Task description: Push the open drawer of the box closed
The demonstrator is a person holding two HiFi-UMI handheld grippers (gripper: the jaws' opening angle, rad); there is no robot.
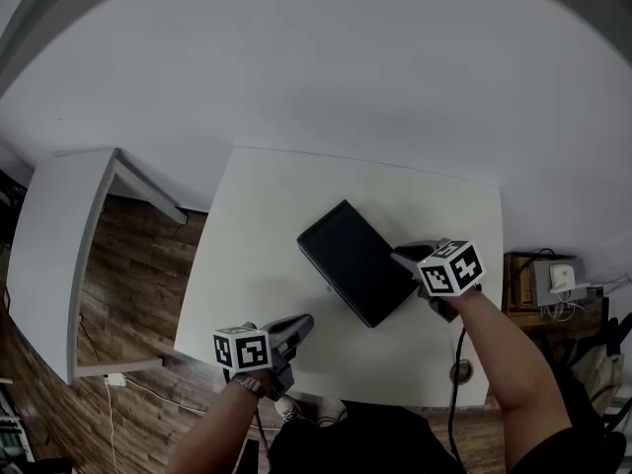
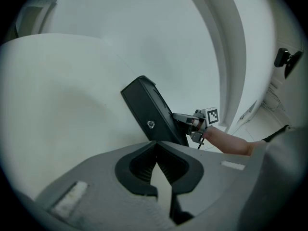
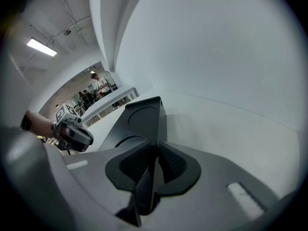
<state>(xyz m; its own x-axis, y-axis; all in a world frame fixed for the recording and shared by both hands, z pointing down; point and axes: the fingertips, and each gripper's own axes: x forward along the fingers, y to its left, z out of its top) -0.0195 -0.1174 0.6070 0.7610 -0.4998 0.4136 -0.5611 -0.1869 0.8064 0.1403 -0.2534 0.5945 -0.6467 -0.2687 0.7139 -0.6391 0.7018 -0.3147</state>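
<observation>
Black box (image 1: 355, 262) lies just right of table (image 1: 257, 225) centre, drawer (image 2: 144, 110) looking nearly flush. My right gripper (image 1: 402, 258), jaws pressed together, sits at its 3 o'clock end; left gripper (image 1: 299, 324), also closed, idles at 7 o'clock. Pushing off-centre could spin the unbraced box.

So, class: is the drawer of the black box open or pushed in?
Pushed in, it seems: the box shows one plain outline, and its knobbed front sits flush, nothing jutting out.
</observation>
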